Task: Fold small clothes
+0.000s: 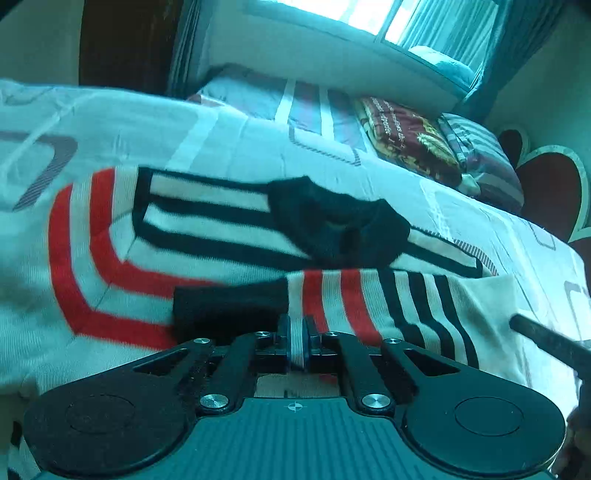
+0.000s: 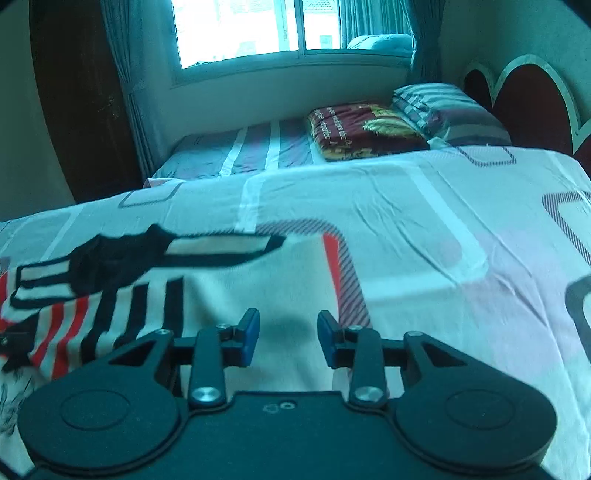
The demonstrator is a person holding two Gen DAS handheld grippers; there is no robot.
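Note:
A cream knit sweater (image 1: pixel 207 221) with red and black stripes and a black collar (image 1: pixel 332 221) lies spread on the bed. One sleeve with a black cuff (image 1: pixel 229 306) is folded across its body. My left gripper (image 1: pixel 297 345) is shut on that sleeve, with a fold of cream fabric pinched between the blue pads (image 1: pixel 284 343) beside the cuff. In the right wrist view the sweater (image 2: pixel 110 295) reaches to the left edge. My right gripper (image 2: pixel 288 339) hovers over its plain cream part, open, with nothing between the fingers.
The patterned bed sheet (image 2: pixel 424 229) stretches to the right. At the far end lie a maroon folded blanket (image 2: pixel 362 129) and a striped pillow (image 2: pixel 443 110) against a heart-shaped headboard (image 2: pixel 532 107). A window (image 2: pixel 258 29) and a dark wardrobe (image 2: pixel 81 103) stand behind.

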